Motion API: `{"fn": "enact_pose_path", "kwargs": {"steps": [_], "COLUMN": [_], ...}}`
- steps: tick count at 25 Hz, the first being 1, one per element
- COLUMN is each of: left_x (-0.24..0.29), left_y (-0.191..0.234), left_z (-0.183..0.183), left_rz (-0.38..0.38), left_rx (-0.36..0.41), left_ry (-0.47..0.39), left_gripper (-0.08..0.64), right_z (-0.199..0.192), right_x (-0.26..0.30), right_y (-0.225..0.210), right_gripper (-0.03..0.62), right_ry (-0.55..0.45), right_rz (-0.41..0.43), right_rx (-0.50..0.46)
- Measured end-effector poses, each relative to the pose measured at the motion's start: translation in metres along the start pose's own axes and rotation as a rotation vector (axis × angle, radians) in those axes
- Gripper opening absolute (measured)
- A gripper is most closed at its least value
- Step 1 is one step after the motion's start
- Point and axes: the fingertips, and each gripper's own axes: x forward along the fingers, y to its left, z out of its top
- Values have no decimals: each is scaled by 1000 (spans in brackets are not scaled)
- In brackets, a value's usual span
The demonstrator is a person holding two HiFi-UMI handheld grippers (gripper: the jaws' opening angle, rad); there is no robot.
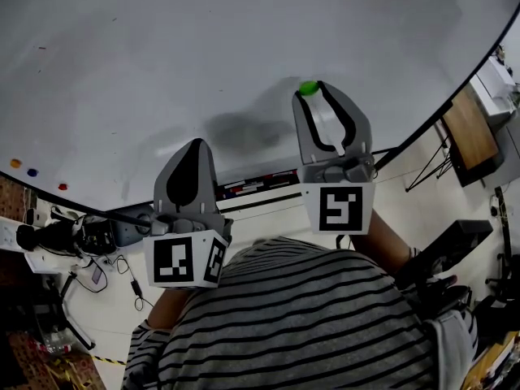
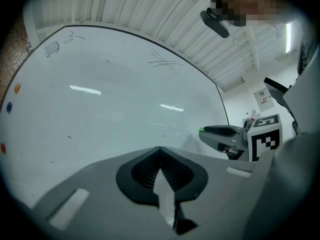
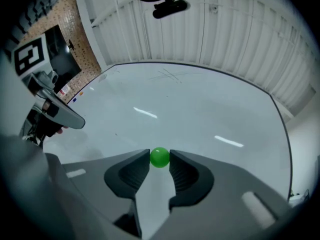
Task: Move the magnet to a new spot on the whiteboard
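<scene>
While no brand, label or word can be read anywhere, the only print on show is the black-and-white square code on each tool's cube, and a few faint pen strokes [image 2: 162, 61] near the top of the whiteboard [image 1: 162, 55] spell nothing legible. At the board's far left edge sit three small dots in a row, orange [image 1: 15, 163], blue [image 1: 32, 171] and red [image 1: 62, 187]. The left tool [image 1: 196, 142] points at the lower part of the board with its dark-padded jaws pressed together and nothing between them. On the ledge [image 1: 256, 187] under the board's lower edge, between the two tools, lie what look like pens, with print too small to read. The right tool [image 1: 312, 89] reaches farther up the board with its jaw tips clamped on the magnet [image 3: 160, 157], a small, round, glossy bead of bright green pinched on both sides by the dark pads. The magnet is at the lower right part of the board, well apart from the three coloured dots. Whether it touches the white surface cannot be told, though a soft shadow lies on the board just to its left. A wood-topped bench [image 1: 471, 128] stands beyond the board's right edge, and the person's striped shirt [image 1: 309, 323] fills the foreground.
</scene>
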Motion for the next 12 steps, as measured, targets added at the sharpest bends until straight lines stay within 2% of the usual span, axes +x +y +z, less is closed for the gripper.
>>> {"fn": "enact_pose_path", "kwargs": {"steps": [5,12], "left_x": [-21,-105], "left_y": [-34,-114], "left_z": [-2,3], "left_rz": [24,98], "left_rx": [9,10], "left_ry": [-5,-7], "left_gripper": [15,16], "right_z": [5,33], "right_x": [-49,-163], "right_y": [-12,-36], "right_gripper": [124,124], "right_ry": [-3,-6], "right_rz": [22,90], "right_rx": [40,73]}}
